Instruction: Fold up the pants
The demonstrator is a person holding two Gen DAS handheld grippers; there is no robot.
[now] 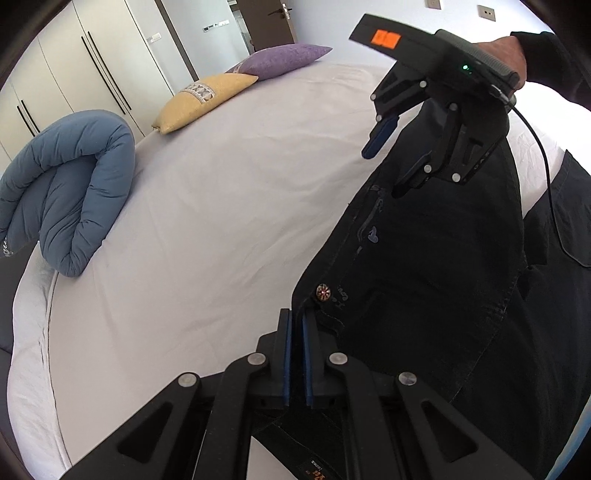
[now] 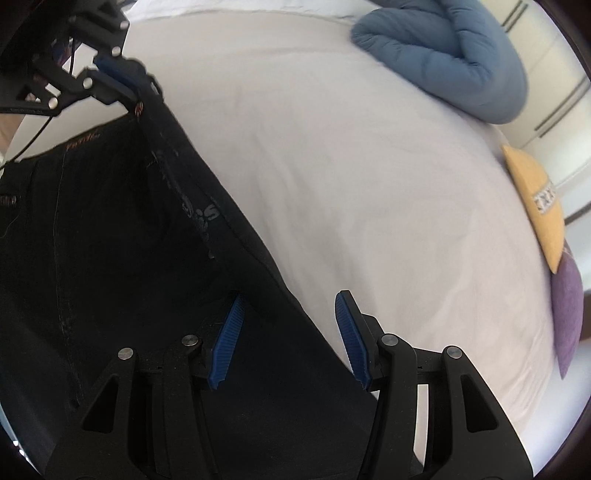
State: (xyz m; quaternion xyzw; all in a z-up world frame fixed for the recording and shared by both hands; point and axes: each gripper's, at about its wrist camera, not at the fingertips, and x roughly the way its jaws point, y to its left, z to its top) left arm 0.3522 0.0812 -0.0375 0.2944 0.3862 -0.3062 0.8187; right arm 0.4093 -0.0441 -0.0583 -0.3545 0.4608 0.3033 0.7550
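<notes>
The left claw is being held nearly closed, its blue pads pinched on the waistband edge of the pants, just below the metal button. In the right wrist view the same claw is being seen at the upper left, gripping the dark cloth by that button.

The right claw is being held wide apart, with nothing between its pads; one finger is being seen over the pants and the other over the sheet. From the left wrist view this claw is being shown above the far part of the pants, one blue pad clear of the cloth, the other finger against the dark fabric. A hand is being seen on its handle, and a black cable is trailing from it.

The pants are being spread along the near side of the bed, partly lifted at the waistband, the rest lying on the white sheet.

No containers are being shown. At the far edge of the bed a rolled blue duvet is lying, with a yellow pillow and a purple pillow beside it, touching each other. White wardrobes are standing behind them, and a door is being seen beyond.
</notes>
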